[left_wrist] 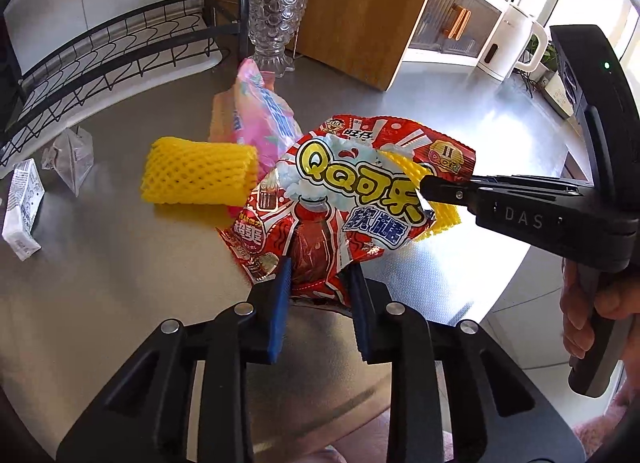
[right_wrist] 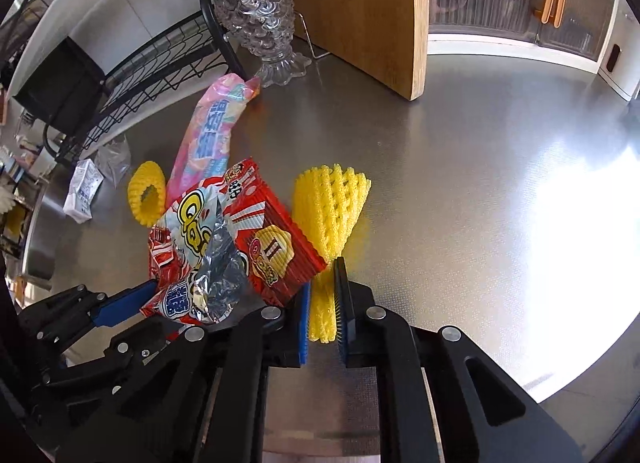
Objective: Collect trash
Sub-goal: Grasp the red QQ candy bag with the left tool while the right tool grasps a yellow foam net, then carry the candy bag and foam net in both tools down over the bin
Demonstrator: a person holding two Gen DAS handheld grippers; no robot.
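Left tool [left_wrist: 318, 283] grips one red candy bag [left_wrist: 344, 199]; right tool [right_wrist: 324, 303] pinches one of two yellow foam nets [right_wrist: 330, 215].

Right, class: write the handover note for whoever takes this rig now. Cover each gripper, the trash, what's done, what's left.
Left gripper: jaws shut on the red candy bag, held above the counter.
Right gripper: jaws shut on a yellow foam net, beside the bag.
Done: two pieces picked up.
Left on the counter: second foam net, pink wrapper, white carton, clear plastic scrap.
No bin is in view.
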